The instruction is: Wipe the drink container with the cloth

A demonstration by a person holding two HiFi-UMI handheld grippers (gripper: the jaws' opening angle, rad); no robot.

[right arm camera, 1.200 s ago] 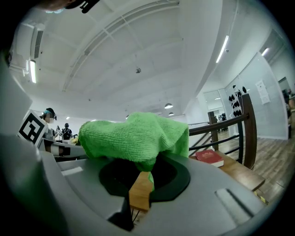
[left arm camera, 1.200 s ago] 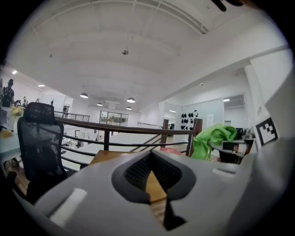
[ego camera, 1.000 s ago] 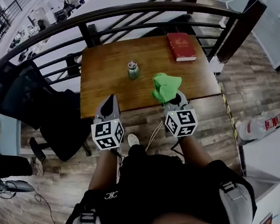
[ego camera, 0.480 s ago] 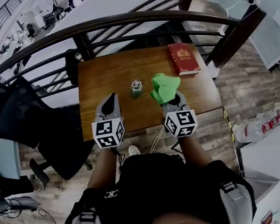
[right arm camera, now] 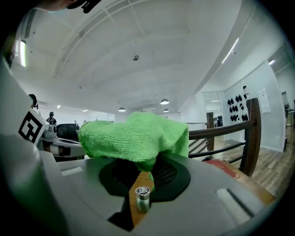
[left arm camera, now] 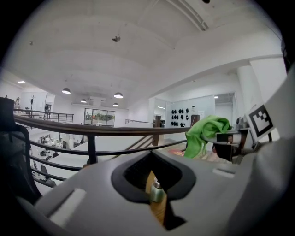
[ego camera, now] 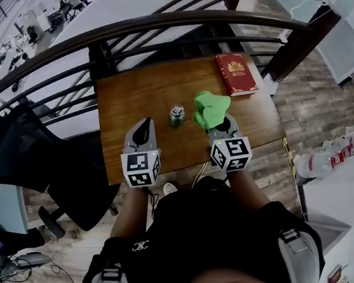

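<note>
Clamping green cloth point(ego camera: 211, 106) between jaws of right gripper point(ego camera: 223, 124), just right of upright drink container point(ego camera: 177, 114) at middle of table point(ego camera: 129, 92). Pressed together, empty: jaws of left gripper point(ego camera: 142, 129), near table's front edge. Red book point(ego camera: 237, 72) at far right corner.

Open-plan office, mezzanine level: a dark metal railing point(ego camera: 150, 29) overlooks a lower floor of desks point(ego camera: 47, 19). A black swivel chair point(ego camera: 28, 153) stands beside a small wooden table point(ego camera: 126, 92) on a plank floor point(ego camera: 313, 105). Round ceiling lamps point(left arm camera: 118, 95) light a large white hall
</note>
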